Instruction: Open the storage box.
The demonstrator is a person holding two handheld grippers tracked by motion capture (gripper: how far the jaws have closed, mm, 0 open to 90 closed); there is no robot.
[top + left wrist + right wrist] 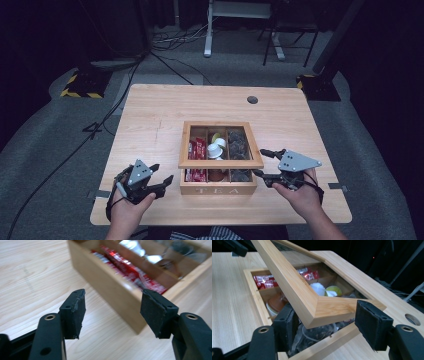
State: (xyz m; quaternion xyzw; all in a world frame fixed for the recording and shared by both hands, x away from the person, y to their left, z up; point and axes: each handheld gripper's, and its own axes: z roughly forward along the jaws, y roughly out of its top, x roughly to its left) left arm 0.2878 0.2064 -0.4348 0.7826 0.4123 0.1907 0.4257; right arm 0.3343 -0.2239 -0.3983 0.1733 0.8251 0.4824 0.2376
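A wooden tea box (219, 190) marked TEA stands near the table's front edge. Its glass-paned lid (220, 163) is tilted up at the front. My right gripper (259, 162) reaches in from the right, and in the right gripper view it (327, 320) is shut on the lid's (294, 290) front corner. Inside lie red sachets (265, 281), white cups (318, 288) and dark tea bags (239, 145). My left gripper (163, 172) hovers open just left of the box. In the left gripper view its jaws (112, 312) have nothing between them and face the box wall (107, 287).
The light wooden table (150, 115) has a round cable hole (252, 99) at the back right. Bare wood lies left of and behind the box. Beyond the far edge, cables and stand legs sit on the grey floor.
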